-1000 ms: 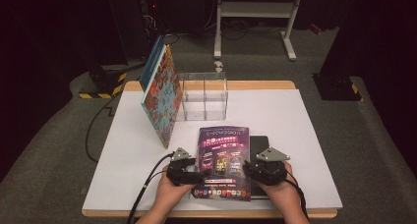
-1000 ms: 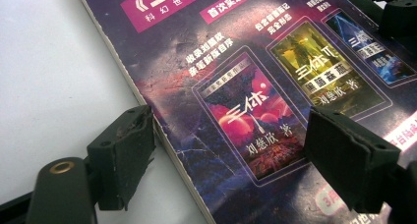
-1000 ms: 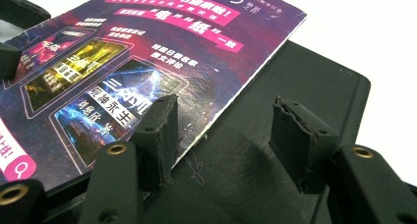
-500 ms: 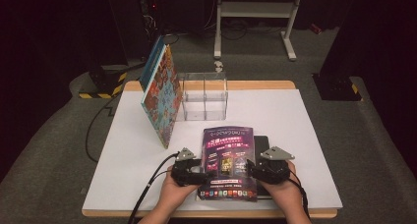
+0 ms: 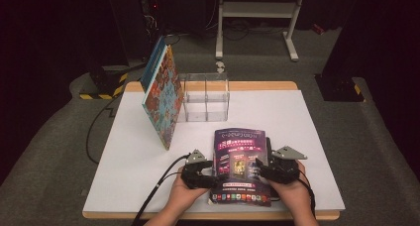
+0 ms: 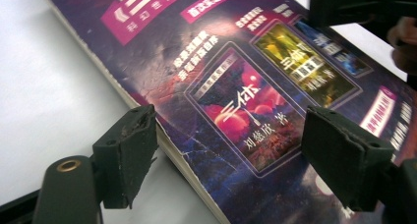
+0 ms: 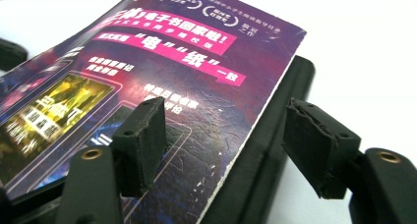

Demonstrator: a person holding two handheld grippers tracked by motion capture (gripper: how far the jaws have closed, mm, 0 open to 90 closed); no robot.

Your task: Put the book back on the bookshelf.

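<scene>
- High view: one purple book (image 5: 241, 164) lies flat at the near edge of the white worktop (image 5: 307, 137), resting on a black slab (image 5: 269, 145) whose edge shows along the book's right side.
- Left gripper (image 5: 200, 174) sits at the book's left edge. In the left gripper view its jaws stand wide around that edge, one pad (image 6: 125, 153) beside the page block, the other over the cover, neither pressing.
- Right gripper (image 5: 267, 170) sits at the book's right edge. Its jaws have just been opening; in the right gripper view they straddle the cover edge and the slab edge, with the pads (image 7: 142, 135) clear of both. Nothing is held.
- Handling, as a judgement: the book is a thick paperback with a glossy, creased cover, likely moderately light, bendable and somewhat slick. The cover alone will flex and may lift open, so grip across the full page block at the side edges or the spine.
- Count: two grippers, one purple book, one black slab.
- Count, far side: two books (image 5: 163, 94) leaning upright against one clear box (image 5: 205, 97).
</scene>
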